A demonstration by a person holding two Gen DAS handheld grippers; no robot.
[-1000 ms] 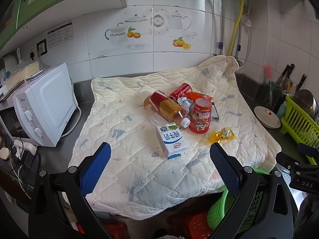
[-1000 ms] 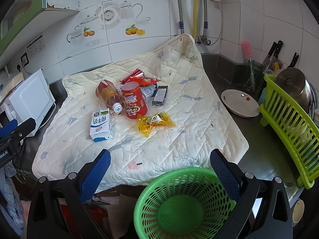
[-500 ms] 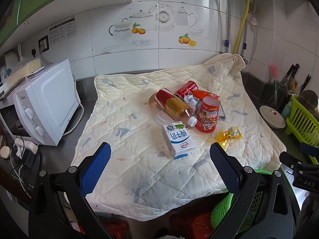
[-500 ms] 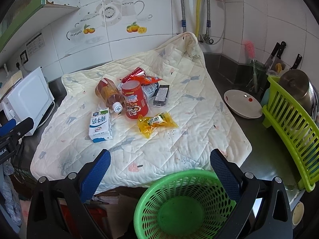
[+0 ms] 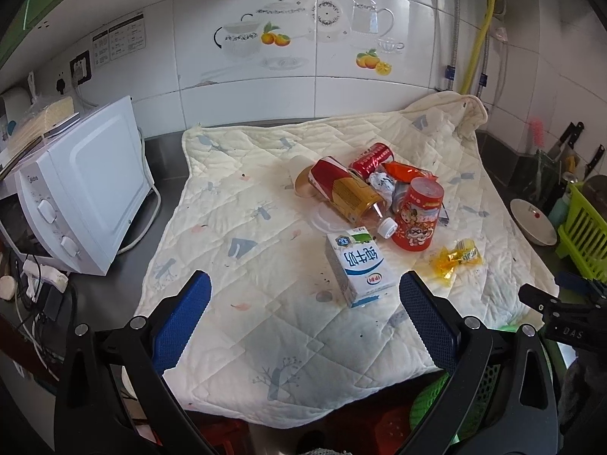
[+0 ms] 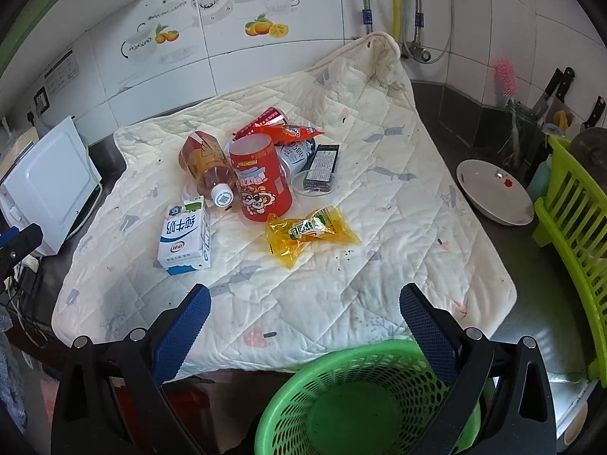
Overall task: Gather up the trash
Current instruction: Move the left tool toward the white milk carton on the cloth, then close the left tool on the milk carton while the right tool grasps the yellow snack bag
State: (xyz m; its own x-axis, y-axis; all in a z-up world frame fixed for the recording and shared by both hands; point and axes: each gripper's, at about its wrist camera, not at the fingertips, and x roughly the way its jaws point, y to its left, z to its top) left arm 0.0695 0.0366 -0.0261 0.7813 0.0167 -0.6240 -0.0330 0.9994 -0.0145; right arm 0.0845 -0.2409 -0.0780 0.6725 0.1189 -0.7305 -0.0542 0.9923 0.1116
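Note:
Trash lies in a heap on a quilted cream cloth (image 5: 246, 250) (image 6: 379, 227): a white milk carton (image 5: 358, 265) (image 6: 186, 237), a red snack tub (image 5: 417, 214) (image 6: 261, 176), a tipped plastic bottle (image 5: 341, 193) (image 6: 206, 165), a red can (image 5: 371, 159), a yellow wrapper (image 5: 457, 259) (image 6: 309, 233) and a black box (image 6: 322, 163). A green basket (image 6: 364, 398) sits below the counter edge. My left gripper (image 5: 303, 314) is open, short of the carton. My right gripper (image 6: 303, 326) is open above the basket.
A white microwave (image 5: 72, 197) (image 6: 49, 185) stands on the left of the counter. A white plate (image 6: 493, 191) (image 5: 533, 222), a lime dish rack (image 6: 576, 250) and knives (image 6: 557, 87) are on the right. Pipes (image 6: 396, 0) run down the tiled wall.
Both grippers have moved forward toward the cloth, so the trash looks larger and nearer. Both stay open, and nothing on the cloth has shifted.

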